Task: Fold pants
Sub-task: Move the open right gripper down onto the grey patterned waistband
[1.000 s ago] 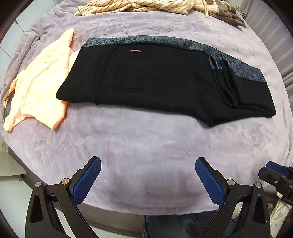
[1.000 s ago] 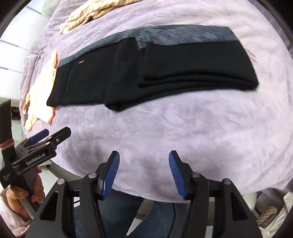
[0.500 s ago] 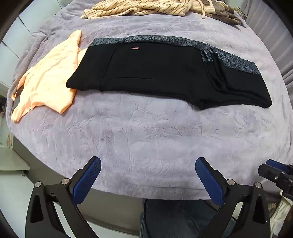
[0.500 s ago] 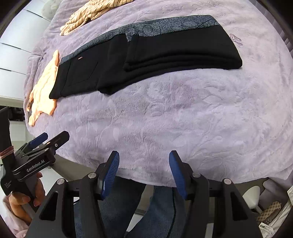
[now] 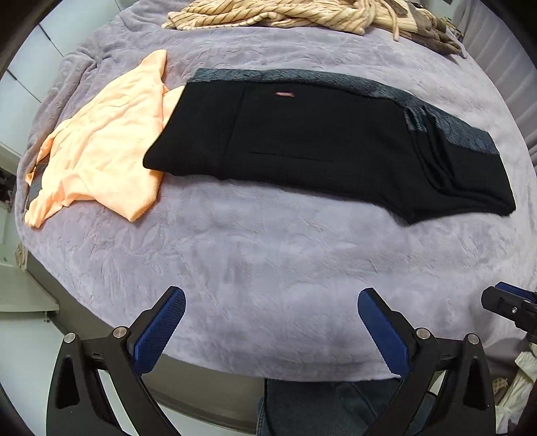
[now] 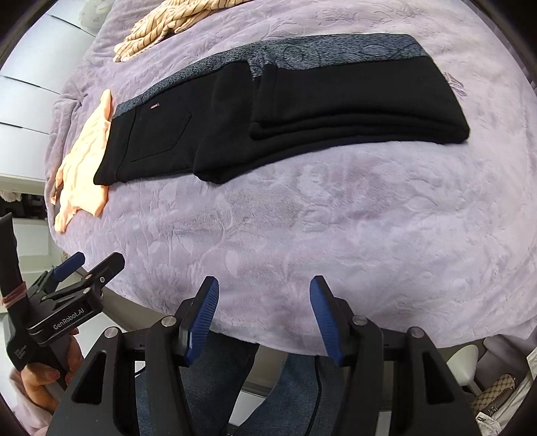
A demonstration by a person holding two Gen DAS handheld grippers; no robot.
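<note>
Black pants (image 5: 322, 141) with a grey patterned waistband lie flat on the lilac bedspread (image 5: 268, 251), their legs folded back over themselves at the right end. They also show in the right wrist view (image 6: 302, 110). My left gripper (image 5: 270, 325) is open and empty over the near edge of the bed, well short of the pants. My right gripper (image 6: 263, 315) is open and empty, also at the near edge. The left gripper shows in the right wrist view (image 6: 84, 268) at lower left.
A peach garment (image 5: 100, 141) lies at the left, its edge under the pants' end. A striped beige garment (image 5: 285, 13) lies at the far edge. The bed's near edge drops to the floor below both grippers.
Both grippers drew back toward the bed's near edge, then came forward again; the pants look larger now. The pants themselves have not moved. Both grippers stayed open.
</note>
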